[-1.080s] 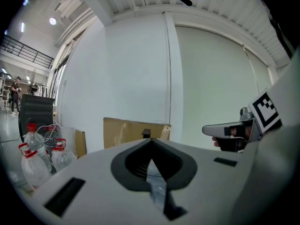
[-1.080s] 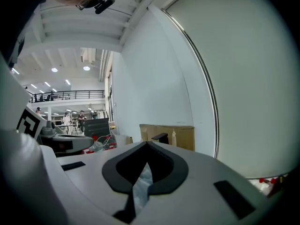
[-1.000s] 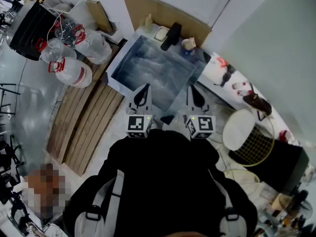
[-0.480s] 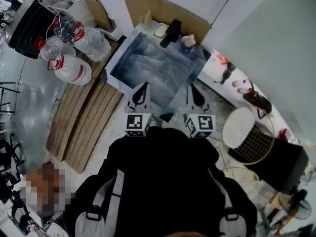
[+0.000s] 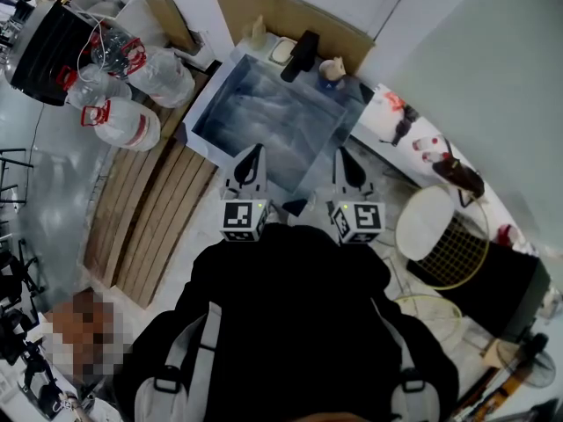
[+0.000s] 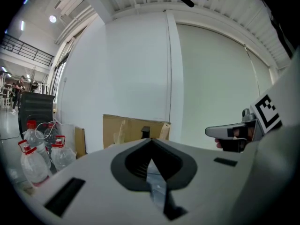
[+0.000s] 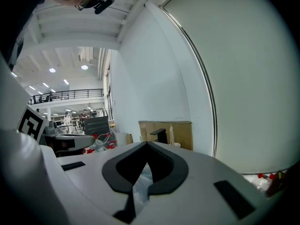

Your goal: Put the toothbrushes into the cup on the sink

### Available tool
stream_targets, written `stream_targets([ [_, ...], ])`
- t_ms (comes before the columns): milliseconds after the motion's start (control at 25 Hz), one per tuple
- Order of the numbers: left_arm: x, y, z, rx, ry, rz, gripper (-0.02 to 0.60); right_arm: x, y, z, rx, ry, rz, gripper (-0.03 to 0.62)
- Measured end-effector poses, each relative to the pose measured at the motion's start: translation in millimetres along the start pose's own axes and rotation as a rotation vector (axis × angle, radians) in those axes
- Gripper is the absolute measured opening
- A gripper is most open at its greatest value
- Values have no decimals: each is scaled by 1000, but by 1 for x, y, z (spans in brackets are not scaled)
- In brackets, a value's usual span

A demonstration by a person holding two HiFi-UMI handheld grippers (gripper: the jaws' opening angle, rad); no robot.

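Person in black stands at the near edge of the sink [image 5: 204,123], both grippers held out over its near rim and side by side.

Sink: rectangular steel basin, centre of the scene.

Cardboard [image 5: 264,7] sheet leans on the wall right behind it.

Planks [image 5: 154,209] lie on the floor left of the sink. Clear water bottles [image 5: 132,82] with red handles sit at their far end.

White round seat [image 5: 429,227] is on the right, a wire basket [image 5: 457,255] just beside it.

Left gripper [image 5: 255,151]: jaws clenched tight, nothing between them. It points at the far wall.

Right gripper [image 5: 343,153]: same, pinched closed and empty, well apart from the left.

Black faucet [image 5: 299,55] is on the far rim, near the middle. A pale dish [image 5: 283,51] is just left of it.

Cup [image 5: 332,70] is on the far rim, just right of the faucet and well away from both grippers.

Toothbrushes: the right gripper view shows a thin pale stick [image 7: 171,134] upright just right of the faucet. It may be one, but it is too small to be sure. None is in either gripper.
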State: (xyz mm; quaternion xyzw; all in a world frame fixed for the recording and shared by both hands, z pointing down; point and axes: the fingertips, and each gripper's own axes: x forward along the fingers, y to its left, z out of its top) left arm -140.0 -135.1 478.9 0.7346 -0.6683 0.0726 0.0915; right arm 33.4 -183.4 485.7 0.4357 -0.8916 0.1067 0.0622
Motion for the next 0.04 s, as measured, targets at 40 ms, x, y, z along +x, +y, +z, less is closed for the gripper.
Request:
stream_targets([
  [40,0,1,-3,4,11,7,2,0,0,0,0,-2,7,2],
])
